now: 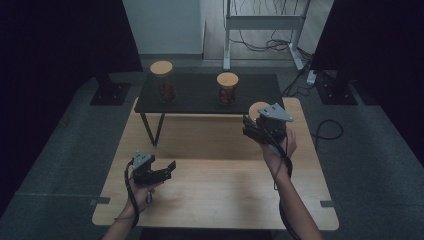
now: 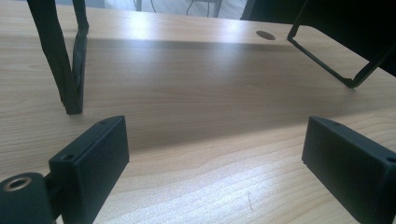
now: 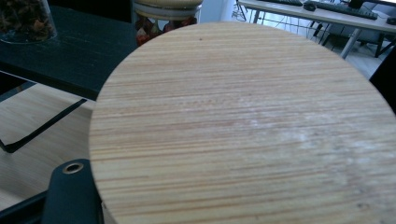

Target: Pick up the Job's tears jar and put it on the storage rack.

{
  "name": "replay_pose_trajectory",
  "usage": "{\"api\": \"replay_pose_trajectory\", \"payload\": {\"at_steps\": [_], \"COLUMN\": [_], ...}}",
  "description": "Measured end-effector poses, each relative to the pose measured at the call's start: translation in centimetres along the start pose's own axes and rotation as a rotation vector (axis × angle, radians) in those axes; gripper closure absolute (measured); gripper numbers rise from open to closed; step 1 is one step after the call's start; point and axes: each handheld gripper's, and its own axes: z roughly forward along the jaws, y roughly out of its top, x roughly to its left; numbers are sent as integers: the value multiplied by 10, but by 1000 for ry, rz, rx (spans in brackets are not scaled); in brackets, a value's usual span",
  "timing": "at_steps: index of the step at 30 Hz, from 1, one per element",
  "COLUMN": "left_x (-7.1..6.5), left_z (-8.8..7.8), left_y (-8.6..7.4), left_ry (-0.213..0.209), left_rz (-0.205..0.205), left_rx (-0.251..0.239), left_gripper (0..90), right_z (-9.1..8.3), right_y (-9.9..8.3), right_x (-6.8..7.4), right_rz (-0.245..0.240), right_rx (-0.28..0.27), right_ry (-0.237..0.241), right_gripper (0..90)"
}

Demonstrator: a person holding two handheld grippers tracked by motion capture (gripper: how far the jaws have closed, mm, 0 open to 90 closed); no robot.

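Right gripper (image 1: 252, 127) clamps a bamboo-lidded jar (image 3: 243, 126) above the wooden table (image 1: 215, 200), near the black shelf (image 1: 200, 95); left gripper (image 1: 167, 170) hangs with jaws spread, holding nothing.

A light wooden surface (image 1: 210, 150) carried a low black shelf (image 1: 200, 95) on thin metal legs. Two lidded jars stood well apart on it, the taller jar (image 1: 164, 81) left of the shorter jar (image 1: 227, 88). Cables (image 1: 260, 45) lay on the floor behind.

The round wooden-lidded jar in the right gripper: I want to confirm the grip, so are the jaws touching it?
Cannot tell: the right gripper view has the round wooden lid hiding the jaws and no contact line showing.
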Motion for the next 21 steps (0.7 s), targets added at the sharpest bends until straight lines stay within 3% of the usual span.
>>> {"api": "replay_pose_trajectory", "payload": {"at_steps": [21], "left_x": [1], "left_z": [-4], "left_y": [-1], "left_ry": [10], "left_rz": [4], "left_rx": [-8], "left_gripper": [69], "right_z": [12], "right_y": [10], "right_x": [-2], "right_rz": [-6], "right_rx": [5], "right_ry": [-31], "right_gripper": [252]}}
